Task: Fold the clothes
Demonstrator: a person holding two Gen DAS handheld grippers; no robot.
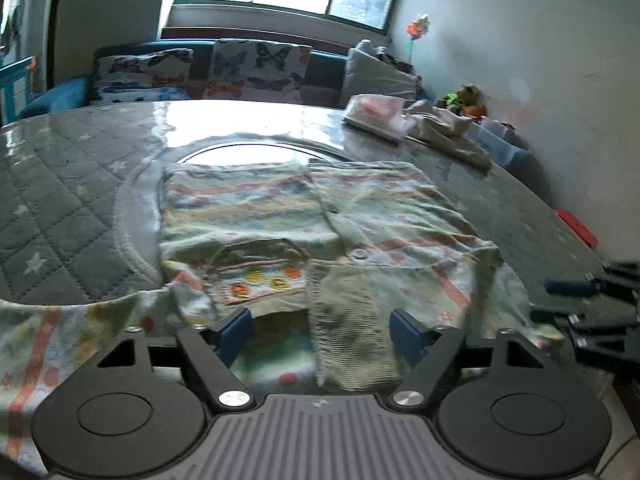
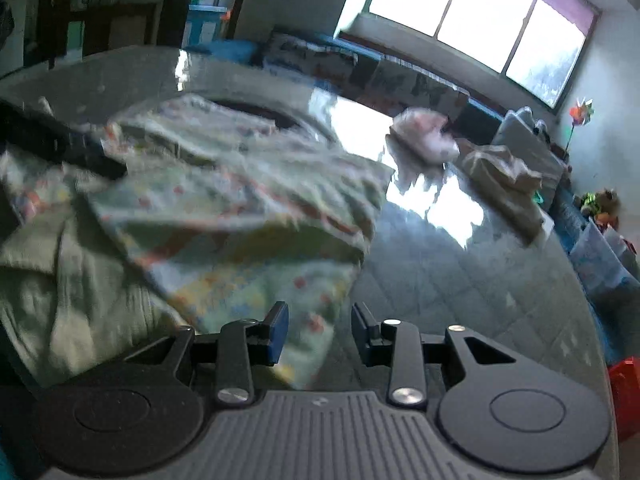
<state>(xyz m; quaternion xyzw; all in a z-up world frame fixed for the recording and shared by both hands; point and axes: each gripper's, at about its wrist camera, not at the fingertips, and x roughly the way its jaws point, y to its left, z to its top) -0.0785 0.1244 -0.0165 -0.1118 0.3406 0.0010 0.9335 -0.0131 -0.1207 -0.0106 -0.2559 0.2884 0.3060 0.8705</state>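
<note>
A small green patterned child's garment [image 1: 304,216] with orange stripes, a button placket and a ribbed green hem lies spread on the glass-topped table. My left gripper [image 1: 320,332] is open just above its near hem, with the ribbed band [image 1: 348,340] between the blue pads. The right gripper shows at the right edge of the left wrist view [image 1: 592,300]. In the right wrist view the same garment [image 2: 224,208] lies blurred to the left, and my right gripper [image 2: 320,332] is open over its right edge, holding nothing.
A round table [image 1: 72,184] has a quilted star cloth under glass. A pink packet [image 1: 376,114] and a crumpled beige cloth [image 1: 448,128] lie at the far right. A sofa with butterfly cushions [image 1: 256,68] stands behind, and a red object [image 1: 576,226] sits by the wall.
</note>
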